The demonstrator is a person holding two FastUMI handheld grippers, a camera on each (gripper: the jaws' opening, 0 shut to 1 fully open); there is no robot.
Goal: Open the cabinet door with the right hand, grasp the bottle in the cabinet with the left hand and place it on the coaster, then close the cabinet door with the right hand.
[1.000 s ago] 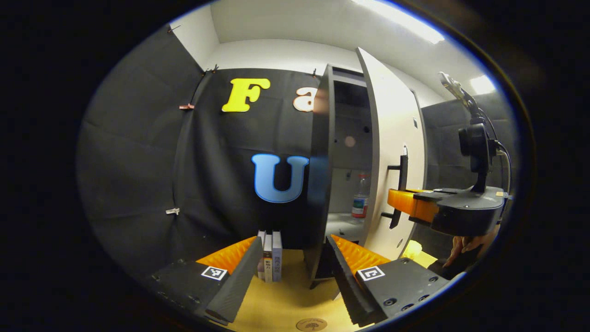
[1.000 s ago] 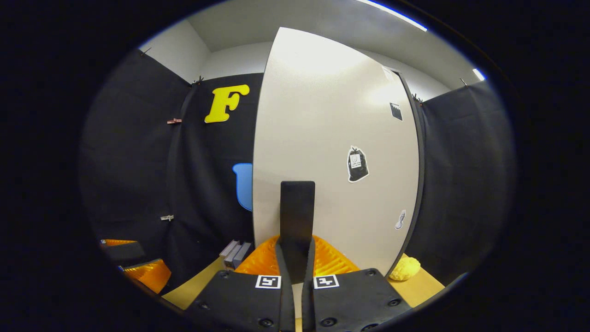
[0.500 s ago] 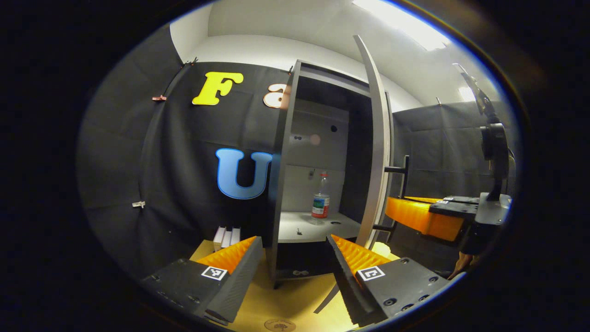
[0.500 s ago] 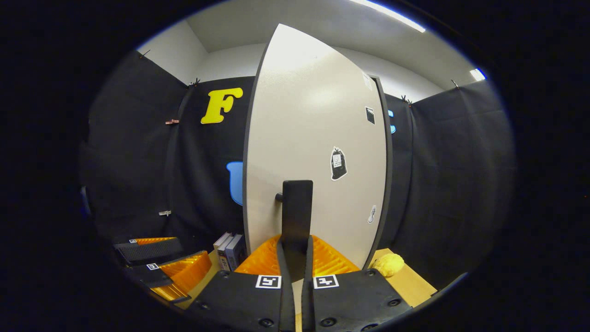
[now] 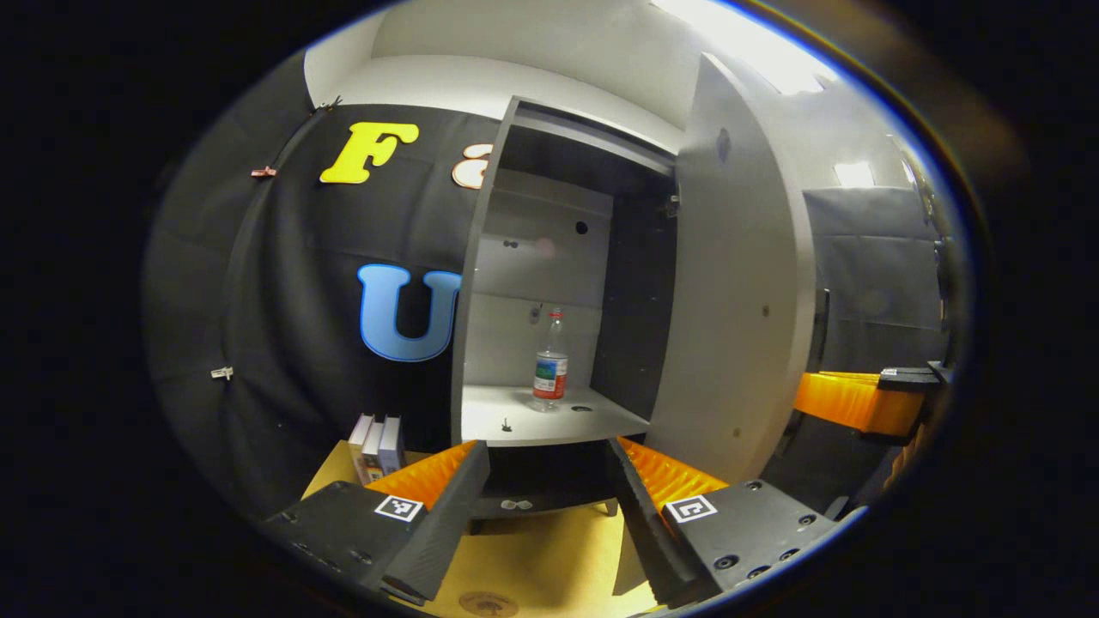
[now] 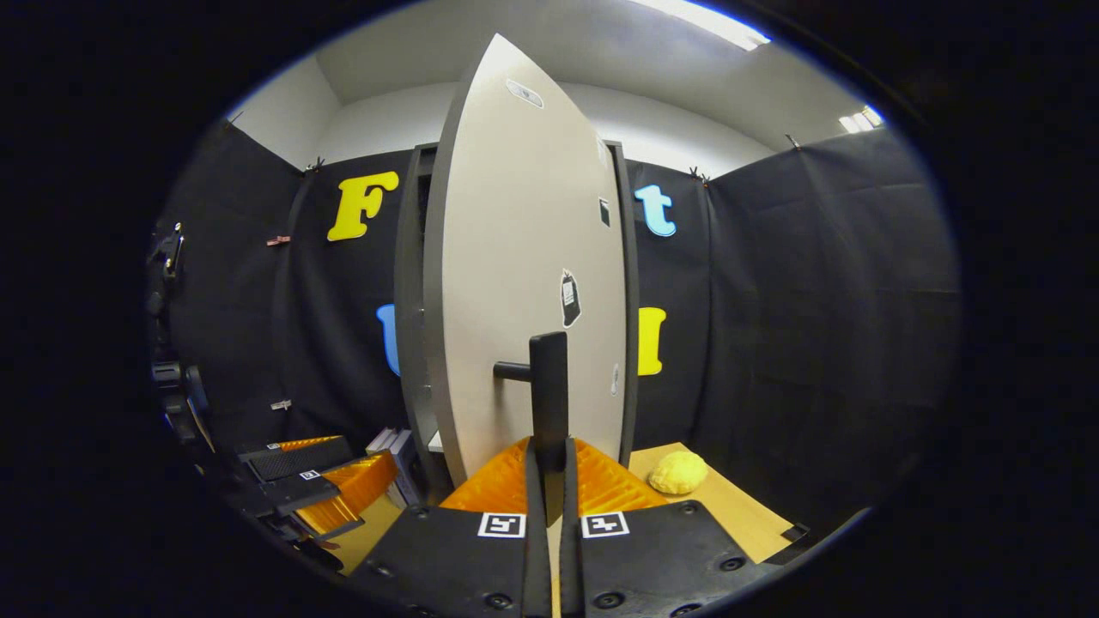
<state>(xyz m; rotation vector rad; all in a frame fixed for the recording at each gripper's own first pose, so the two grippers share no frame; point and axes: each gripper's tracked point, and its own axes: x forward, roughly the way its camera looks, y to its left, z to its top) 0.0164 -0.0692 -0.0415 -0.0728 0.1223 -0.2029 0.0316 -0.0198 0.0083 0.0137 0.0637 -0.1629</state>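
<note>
The grey cabinet (image 5: 481,283) stands open, its pale door (image 5: 738,300) swung out to the right. A clear bottle (image 5: 550,360) with a red cap and a coloured label stands upright on the white shelf (image 5: 515,421). My left gripper (image 5: 545,485) is open, low in front of the cabinet and well short of the bottle. A round wooden coaster (image 5: 488,602) lies on the table just below it. In the right gripper view, my right gripper (image 6: 549,481) is shut on the door's black handle (image 6: 549,386). The door (image 6: 524,283) stands nearly edge-on there.
Three books (image 5: 375,442) stand upright on the yellow table (image 5: 532,558) left of the cabinet. A yellow lumpy object (image 6: 677,472) rests on the table right of the door. The left gripper (image 6: 318,489) shows at the lower left of the right gripper view.
The right gripper has pulled the door wide open by its handle. The cabinet's inside and the bottle have come fully into the left gripper view, which has shifted to face them.
</note>
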